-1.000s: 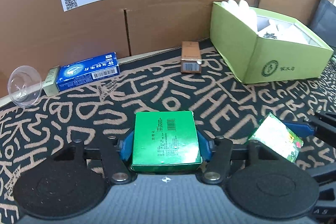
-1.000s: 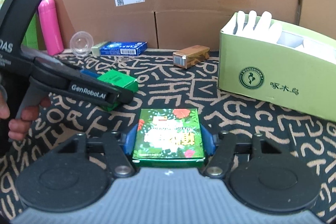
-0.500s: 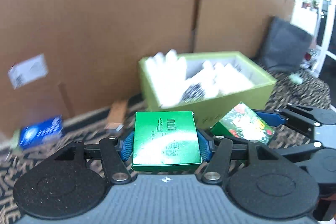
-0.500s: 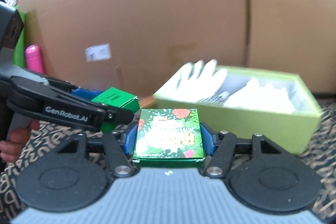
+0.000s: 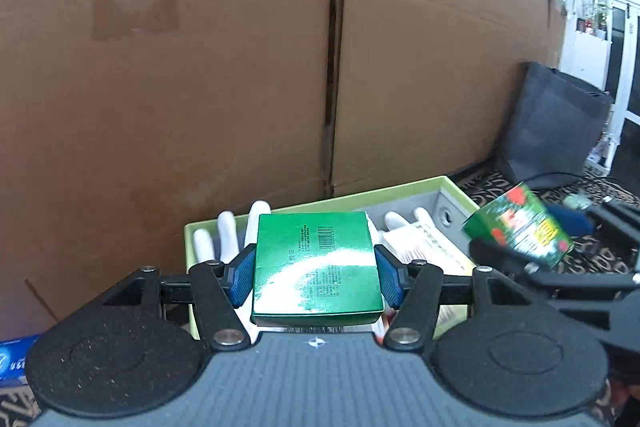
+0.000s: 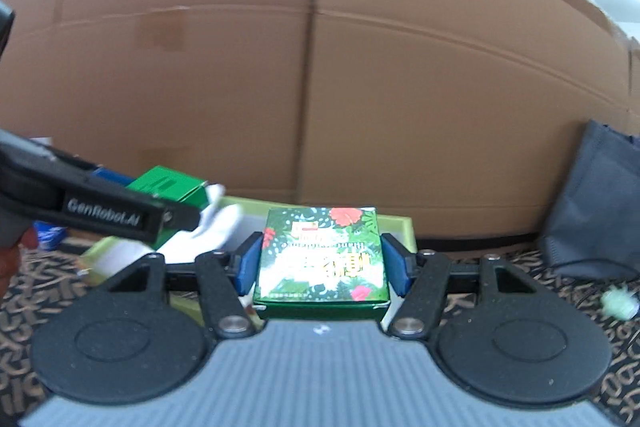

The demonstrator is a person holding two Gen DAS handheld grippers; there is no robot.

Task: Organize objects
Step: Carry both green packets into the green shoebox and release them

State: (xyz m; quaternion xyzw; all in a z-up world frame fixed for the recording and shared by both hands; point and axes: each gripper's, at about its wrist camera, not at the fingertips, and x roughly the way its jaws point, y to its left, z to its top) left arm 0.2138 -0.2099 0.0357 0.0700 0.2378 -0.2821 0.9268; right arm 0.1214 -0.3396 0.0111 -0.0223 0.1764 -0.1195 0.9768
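My left gripper [image 5: 316, 277] is shut on a plain green box [image 5: 316, 267], its blue pads pressing both sides. It hovers over the near end of the lime-green open box [image 5: 404, 189], which holds white gloves [image 5: 240, 227] and white packets. My right gripper [image 6: 322, 263] is shut on a green flowered box [image 6: 324, 259], held above the lime-green box's rim [image 6: 396, 223]. In the left wrist view the flowered box [image 5: 520, 225] hangs at the right. In the right wrist view the plain green box [image 6: 170, 185] shows at the left.
A tall cardboard wall [image 5: 200, 67] stands right behind the lime-green box. A dark bag [image 5: 552, 131] leans at the right with a cable on the patterned cloth [image 6: 520, 263]. A blue box [image 5: 12, 359] lies at the far left. A hand [image 6: 12, 255] holds the left gripper.
Both grippers rose and swung right from the open cloth toward the lime-green box, each still carrying its box. The lime-green box now lies directly under and ahead of them.
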